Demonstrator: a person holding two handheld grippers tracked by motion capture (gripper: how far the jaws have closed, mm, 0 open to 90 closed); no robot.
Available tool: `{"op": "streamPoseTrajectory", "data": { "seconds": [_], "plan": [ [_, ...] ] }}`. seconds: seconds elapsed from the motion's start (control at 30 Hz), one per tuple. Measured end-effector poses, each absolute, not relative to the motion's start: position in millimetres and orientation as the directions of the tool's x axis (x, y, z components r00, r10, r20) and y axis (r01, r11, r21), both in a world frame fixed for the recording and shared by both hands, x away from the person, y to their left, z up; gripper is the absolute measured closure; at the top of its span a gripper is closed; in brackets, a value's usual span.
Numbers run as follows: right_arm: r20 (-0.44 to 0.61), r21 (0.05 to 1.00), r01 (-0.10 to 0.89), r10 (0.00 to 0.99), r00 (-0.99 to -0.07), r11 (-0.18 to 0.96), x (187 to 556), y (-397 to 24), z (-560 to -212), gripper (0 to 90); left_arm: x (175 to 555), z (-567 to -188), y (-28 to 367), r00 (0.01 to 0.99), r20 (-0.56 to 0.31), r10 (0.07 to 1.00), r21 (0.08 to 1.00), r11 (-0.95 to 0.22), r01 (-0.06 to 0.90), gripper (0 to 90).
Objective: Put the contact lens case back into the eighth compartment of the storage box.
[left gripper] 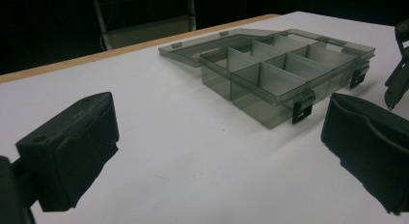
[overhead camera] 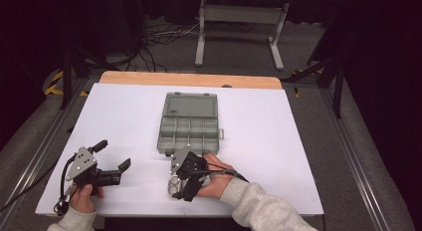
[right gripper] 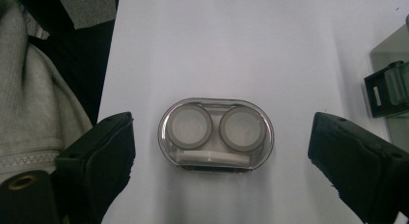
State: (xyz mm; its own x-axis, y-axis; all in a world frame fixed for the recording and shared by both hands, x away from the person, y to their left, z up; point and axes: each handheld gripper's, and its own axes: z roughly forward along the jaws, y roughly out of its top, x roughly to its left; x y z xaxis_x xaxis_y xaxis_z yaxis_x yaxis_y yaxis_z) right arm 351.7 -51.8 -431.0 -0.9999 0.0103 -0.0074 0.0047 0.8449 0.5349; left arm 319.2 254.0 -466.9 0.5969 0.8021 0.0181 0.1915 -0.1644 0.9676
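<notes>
Right gripper [right gripper: 222,161] points down at the desk [overhead camera: 259,156], jaws spread, straddling a small clear oval lens case [right gripper: 215,135] without touching it. Case lies flat on the desk, just in front of the open grey compartment box [overhead camera: 189,127], near the desk's front edge. Left gripper [overhead camera: 112,154] rests at the front left, jaws wide apart, nothing between them.

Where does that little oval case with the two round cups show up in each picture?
High view: the oval case lies low in the middle, under the right claw.
Left gripper view: not in this picture.
Right gripper view: centre, between the two open jaws.
Shared landmark: the compartment box, whose latch shows at the right edge.
</notes>
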Motion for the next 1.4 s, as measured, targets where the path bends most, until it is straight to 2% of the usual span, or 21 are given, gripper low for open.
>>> {"op": "streamPoseTrajectory", "data": {
  "seconds": [0.73,1.0,1.4],
  "plan": [
    [-0.011,0.474,0.028,0.038,-0.999,0.880,351,-42,-447,19.1,319,-467,253,0.597,0.013,0.802,0.968,-0.160,0.193,0.4],
    [-0.012,0.467,0.024,0.033,-0.999,0.884,349,-39,-450,25.9,319,-467,254,0.598,0.018,0.801,0.969,-0.161,0.186,0.4],
    [-0.024,0.464,0.021,0.036,-0.999,0.886,348,-38,-450,26.4,319,-467,254,0.597,0.020,0.802,0.969,-0.163,0.187,0.4]
  ]
}}
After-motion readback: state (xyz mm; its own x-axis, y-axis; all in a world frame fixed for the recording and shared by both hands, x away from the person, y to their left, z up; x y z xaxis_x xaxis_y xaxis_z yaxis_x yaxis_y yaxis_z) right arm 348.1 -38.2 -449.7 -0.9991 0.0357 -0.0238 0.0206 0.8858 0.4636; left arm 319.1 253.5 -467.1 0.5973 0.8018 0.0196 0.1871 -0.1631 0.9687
